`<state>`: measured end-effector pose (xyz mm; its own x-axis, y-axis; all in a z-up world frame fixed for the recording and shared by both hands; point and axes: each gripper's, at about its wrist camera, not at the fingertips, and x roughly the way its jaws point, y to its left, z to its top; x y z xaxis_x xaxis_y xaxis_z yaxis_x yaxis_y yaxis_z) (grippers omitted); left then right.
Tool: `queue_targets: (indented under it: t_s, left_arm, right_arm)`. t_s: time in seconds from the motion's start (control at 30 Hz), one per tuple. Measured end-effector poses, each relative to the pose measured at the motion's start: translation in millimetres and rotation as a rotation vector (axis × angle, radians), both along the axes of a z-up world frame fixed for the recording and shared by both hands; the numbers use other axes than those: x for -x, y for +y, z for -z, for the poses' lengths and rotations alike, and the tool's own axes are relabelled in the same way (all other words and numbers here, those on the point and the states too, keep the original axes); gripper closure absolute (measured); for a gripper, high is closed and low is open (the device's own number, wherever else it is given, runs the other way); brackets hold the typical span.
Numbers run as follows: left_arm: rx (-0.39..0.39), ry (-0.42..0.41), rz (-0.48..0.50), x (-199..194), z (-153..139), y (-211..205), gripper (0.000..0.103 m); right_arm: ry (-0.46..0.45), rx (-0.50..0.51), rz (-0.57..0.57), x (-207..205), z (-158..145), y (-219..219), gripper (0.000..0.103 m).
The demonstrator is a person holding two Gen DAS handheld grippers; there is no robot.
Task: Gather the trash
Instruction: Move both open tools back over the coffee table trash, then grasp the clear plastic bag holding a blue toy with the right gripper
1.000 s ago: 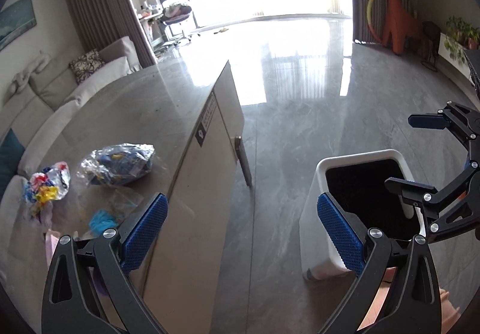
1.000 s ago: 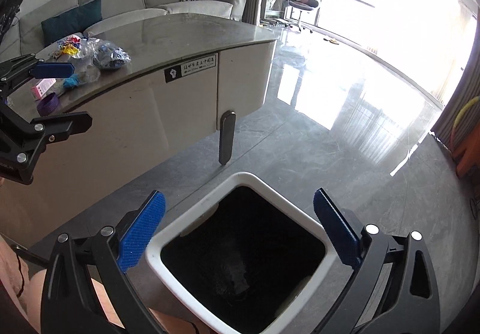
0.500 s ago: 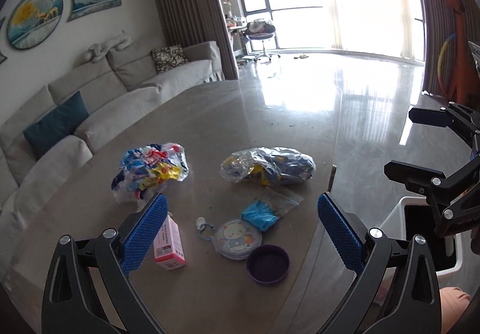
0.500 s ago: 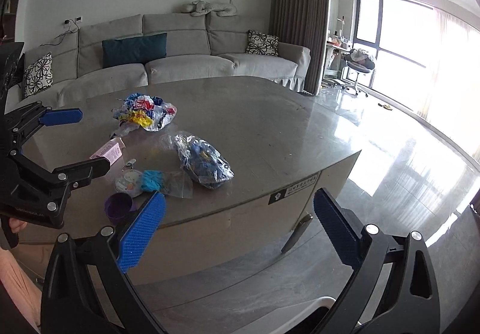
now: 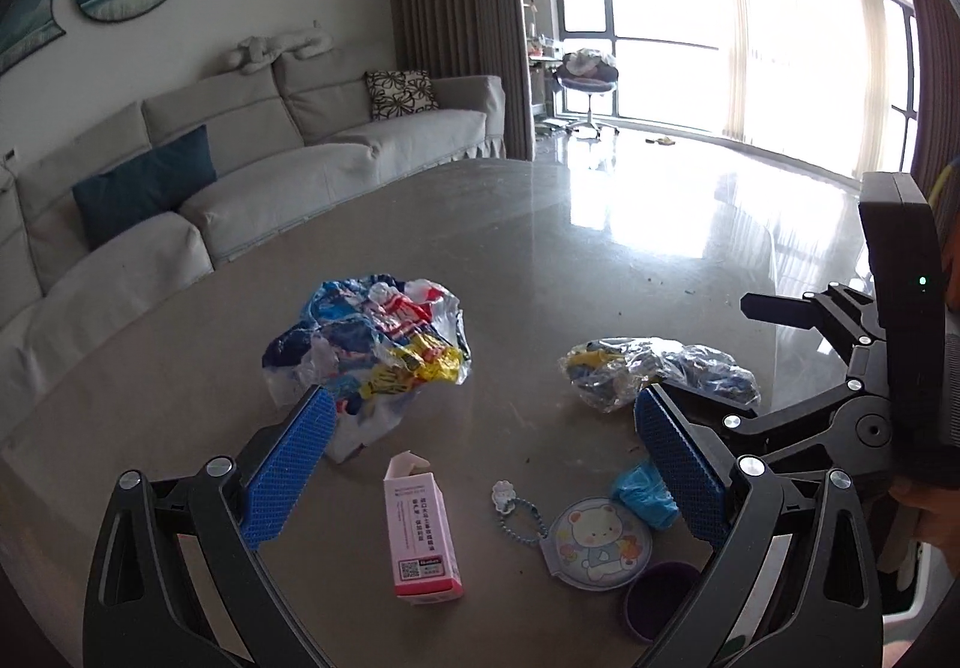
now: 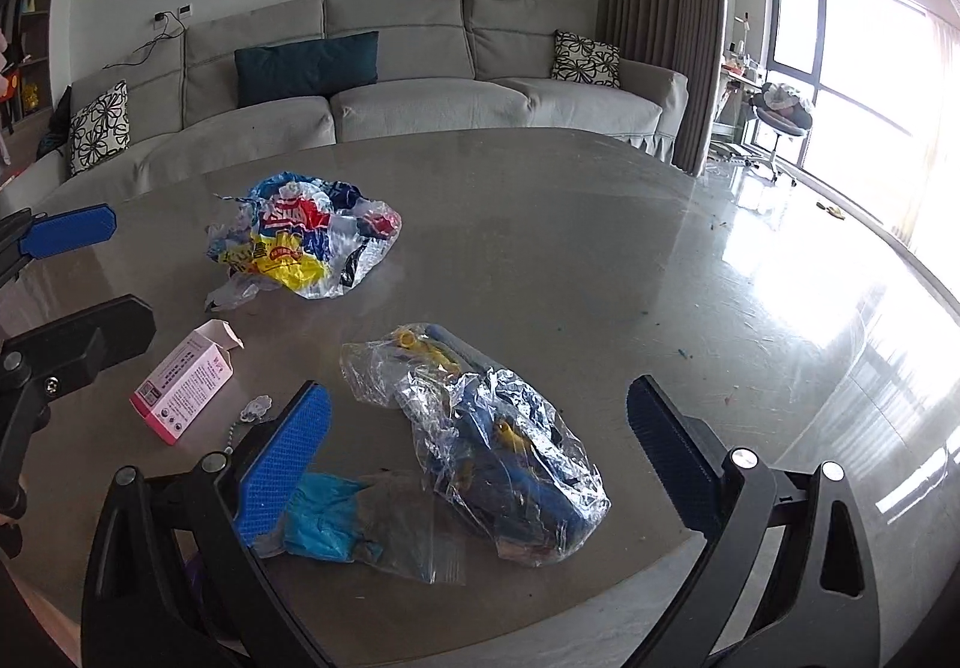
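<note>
Both cameras, aimed a second ago at the floor bin, now face the table (image 5: 600,248). From left to right lie the colourful crumpled bag (image 5: 372,350), pink carton (image 5: 420,536), blue scrap (image 6: 324,512) and clear wrapper (image 6: 498,446). Left gripper (image 5: 480,464) and right gripper (image 6: 480,452) hang spread and empty; a new pickup is probably next.

The pink box (image 5: 422,536) bears a QR code and small, seemingly Chinese print.
</note>
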<state>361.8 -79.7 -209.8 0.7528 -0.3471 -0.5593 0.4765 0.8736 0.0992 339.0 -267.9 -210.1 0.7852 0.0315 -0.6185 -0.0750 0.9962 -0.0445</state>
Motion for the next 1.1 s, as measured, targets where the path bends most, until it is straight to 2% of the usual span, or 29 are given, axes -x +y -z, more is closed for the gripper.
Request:
queue_targets:
  t_s: [0.13,0.37,0.5,0.6,0.87,1.1]
  left_arm:
    - [-0.02,0.025,-0.019,-5,14,3,0.005]
    - [-0.032,0.012,0.001,4,16,-3,0.005]
    - [-0.04,0.001,0.023,11,15,-7,0.005]
    - [-0.041,-0.005,0.033,17,14,-10,0.005]
    - [-0.04,0.01,0.026,14,17,-9,0.005]
    - [-0.035,0.01,0.022,15,16,-7,0.005]
  right_arm:
    - [0.042,-0.02,0.005,-13,21,-6,0.005]
    - [0.115,-0.163,0.002,-25,38,-26,0.005]
    - [0.128,-0.109,0.013,-22,42,-29,0.021]
    - [0.132,-0.035,0.007,-20,44,-22,0.024]
    - [0.169,-0.035,0.017,-31,44,-23,0.023]
    - [0.21,-0.028,-0.022,-38,44,-17,0.009]
